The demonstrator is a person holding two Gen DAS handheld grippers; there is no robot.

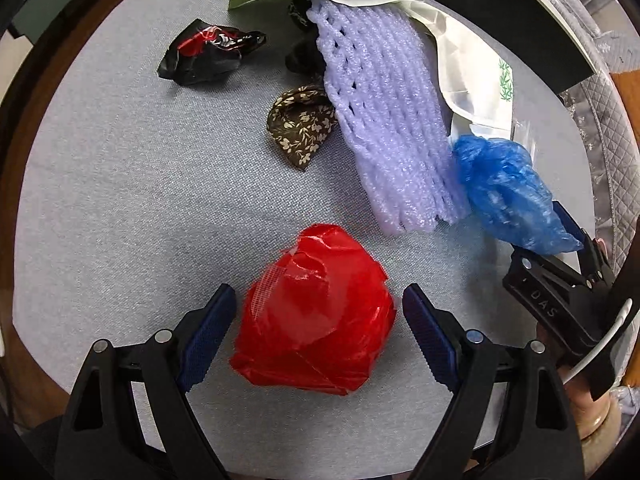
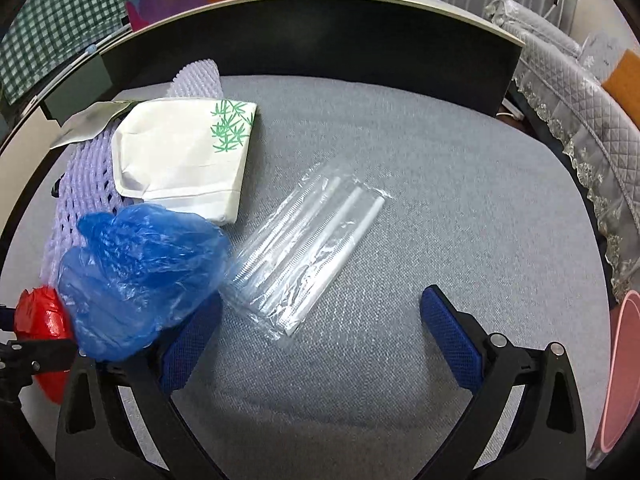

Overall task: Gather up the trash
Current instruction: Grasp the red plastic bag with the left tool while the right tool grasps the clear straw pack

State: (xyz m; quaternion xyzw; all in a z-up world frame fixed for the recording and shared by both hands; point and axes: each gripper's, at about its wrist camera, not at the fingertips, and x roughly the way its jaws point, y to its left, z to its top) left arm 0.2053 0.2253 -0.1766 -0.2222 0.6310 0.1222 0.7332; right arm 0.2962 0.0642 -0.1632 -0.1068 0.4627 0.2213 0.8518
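Note:
A crumpled red plastic wrapper (image 1: 316, 316) lies on the grey cloth, between the fingers of my open left gripper (image 1: 319, 306), which do not touch it. Beyond it lie a purple foam net (image 1: 384, 112), a brown flowered cloth scrap (image 1: 302, 124), a black and red wrapper (image 1: 204, 54) and a crumpled blue plastic bag (image 1: 508, 192). In the right wrist view, my right gripper (image 2: 320, 312) stands open; the blue plastic bag (image 2: 136, 272) rests over its left finger (image 2: 188, 344). A clear packet of white straws (image 2: 308, 248) lies just ahead, and a white paper bag with green leaves (image 2: 184, 160).
The grey cloth (image 2: 420, 200) covers a round surface with a dark raised edge (image 2: 320, 36) behind. A pink bin rim (image 2: 624, 372) shows at the right. Quilted grey furniture (image 2: 580, 112) stands at the back right. The red wrapper (image 2: 42, 320) shows at the left edge.

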